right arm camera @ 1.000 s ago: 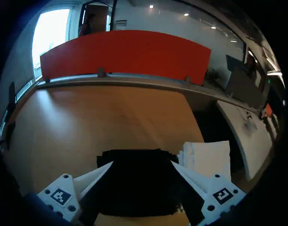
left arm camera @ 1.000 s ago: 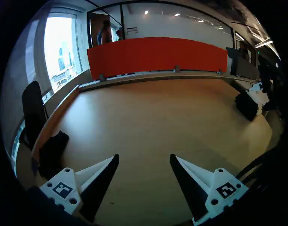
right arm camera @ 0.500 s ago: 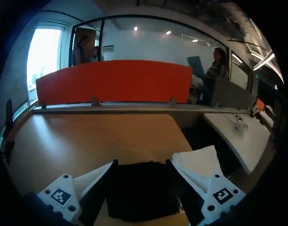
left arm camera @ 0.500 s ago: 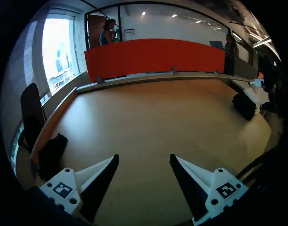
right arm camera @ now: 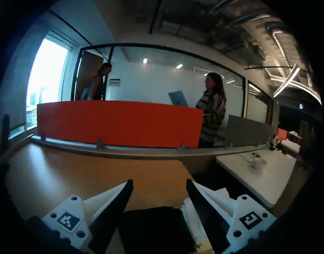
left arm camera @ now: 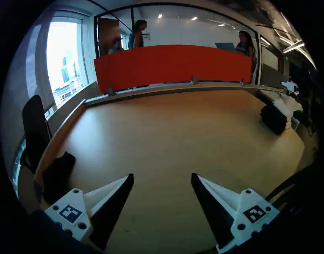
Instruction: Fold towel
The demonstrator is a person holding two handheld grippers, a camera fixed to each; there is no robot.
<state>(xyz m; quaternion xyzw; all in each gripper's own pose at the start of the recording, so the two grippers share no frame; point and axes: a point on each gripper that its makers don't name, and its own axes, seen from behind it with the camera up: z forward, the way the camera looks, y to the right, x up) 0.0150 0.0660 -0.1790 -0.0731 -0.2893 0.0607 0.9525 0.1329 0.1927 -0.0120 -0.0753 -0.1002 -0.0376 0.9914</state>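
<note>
1. A broad wooden worktop (left arm camera: 170,127) runs from both cameras back to a raised rail.
2. An orange partition (left arm camera: 172,65) stands upright along that far edge. Behind it, people stand by a glass wall.
3. A black chair (left arm camera: 34,122) stands beside the worktop's left edge, under a bright window.
4. A folded black towel (right arm camera: 155,228) lies flat on the worktop close under the right gripper camera, below the gap between the fingers. Whether they touch it, I cannot tell.
5. A stack of white towels (right arm camera: 195,220) lies just beside it, to its right.
6. In the left gripper view, a dark pile (left arm camera: 274,118) with white cloth behind it sits near the worktop's right edge, well apart from those fingers.
7. The left tongs (left arm camera: 162,175) are spread apart over bare wood, holding nothing.
8. The right tongs (right arm camera: 159,182) are likewise spread apart.
</note>
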